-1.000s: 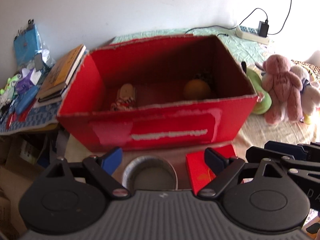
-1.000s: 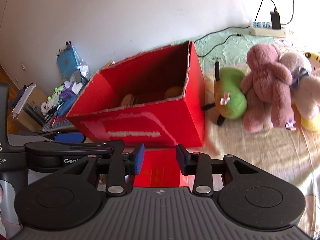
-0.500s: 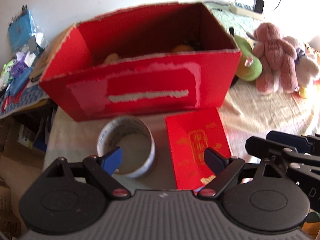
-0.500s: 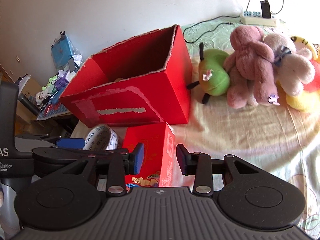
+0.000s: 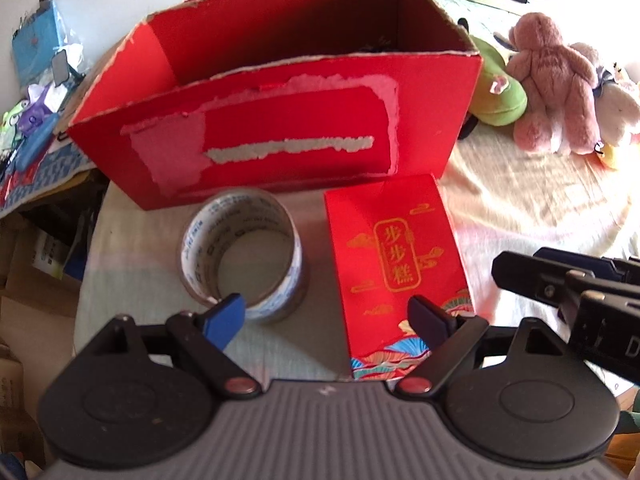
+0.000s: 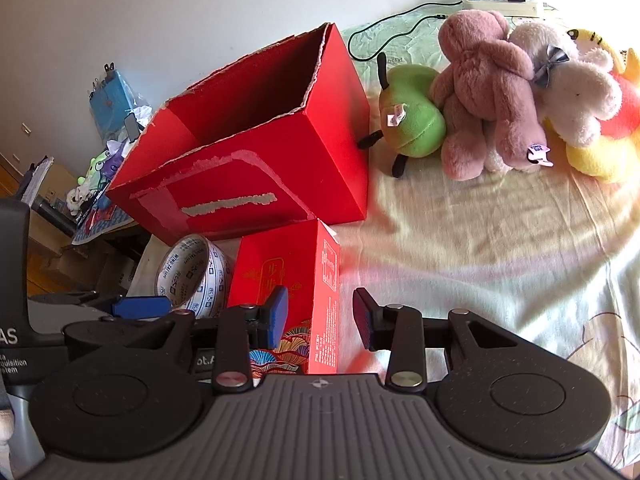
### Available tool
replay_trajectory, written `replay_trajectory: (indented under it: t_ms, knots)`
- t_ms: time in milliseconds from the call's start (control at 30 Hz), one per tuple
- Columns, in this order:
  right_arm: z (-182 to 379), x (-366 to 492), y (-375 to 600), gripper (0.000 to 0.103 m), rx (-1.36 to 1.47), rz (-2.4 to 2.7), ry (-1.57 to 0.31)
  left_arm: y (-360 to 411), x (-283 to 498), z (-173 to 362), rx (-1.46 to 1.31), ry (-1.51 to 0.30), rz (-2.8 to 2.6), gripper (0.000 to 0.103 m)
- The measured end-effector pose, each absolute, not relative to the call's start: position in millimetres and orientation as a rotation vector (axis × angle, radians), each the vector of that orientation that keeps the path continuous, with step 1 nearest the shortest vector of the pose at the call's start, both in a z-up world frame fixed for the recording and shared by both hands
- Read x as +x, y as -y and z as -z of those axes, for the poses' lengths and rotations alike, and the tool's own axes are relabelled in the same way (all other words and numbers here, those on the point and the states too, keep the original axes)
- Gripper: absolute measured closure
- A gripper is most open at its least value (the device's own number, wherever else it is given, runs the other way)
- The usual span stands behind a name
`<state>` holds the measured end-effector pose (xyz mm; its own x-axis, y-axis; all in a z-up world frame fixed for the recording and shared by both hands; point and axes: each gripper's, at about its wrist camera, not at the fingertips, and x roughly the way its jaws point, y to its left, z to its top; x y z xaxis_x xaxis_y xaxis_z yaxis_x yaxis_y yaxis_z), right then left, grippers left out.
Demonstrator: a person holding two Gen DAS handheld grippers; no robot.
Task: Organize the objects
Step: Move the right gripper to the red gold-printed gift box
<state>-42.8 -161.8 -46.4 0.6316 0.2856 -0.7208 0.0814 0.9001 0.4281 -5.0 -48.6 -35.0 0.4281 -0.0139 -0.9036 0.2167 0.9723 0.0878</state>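
Note:
A large open red cardboard box [image 5: 280, 136] stands on the bed; it also shows in the right wrist view [image 6: 256, 160]. In front of it lie a roll of printed tape [image 5: 240, 256] and a small red gift box [image 5: 396, 264] with gold characters. My left gripper [image 5: 328, 316] is open, above and just short of both, its fingers spanning the gap between them. My right gripper [image 6: 320, 312] is open, its fingers either side of the gift box's near right edge [image 6: 324, 300]. The tape roll [image 6: 192, 276] lies to the left.
Several plush toys sit right of the big box: a green one [image 6: 412, 120], a pink bear [image 6: 488, 96] and a white one [image 6: 576, 92]. A power strip [image 6: 500, 0] lies by the wall. Clutter and books [image 5: 36, 120] lie at the left. Wrinkled bedsheet [image 6: 480, 240] spreads right.
Both grippers have pulled back and risen from the big red box. The tape roll and gift box are now fully in view, and the box's inside is hidden.

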Motion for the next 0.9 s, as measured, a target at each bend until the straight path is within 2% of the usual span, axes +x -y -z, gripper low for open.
replay_trajectory:
  t_ms: [900]
  knots:
    - [58.4, -41.8, 162.5, 0.064, 0.475, -0.119, -0.91, 45.8, -4.3, 49.6, 0.197, -1.154, 0.148, 0.007]
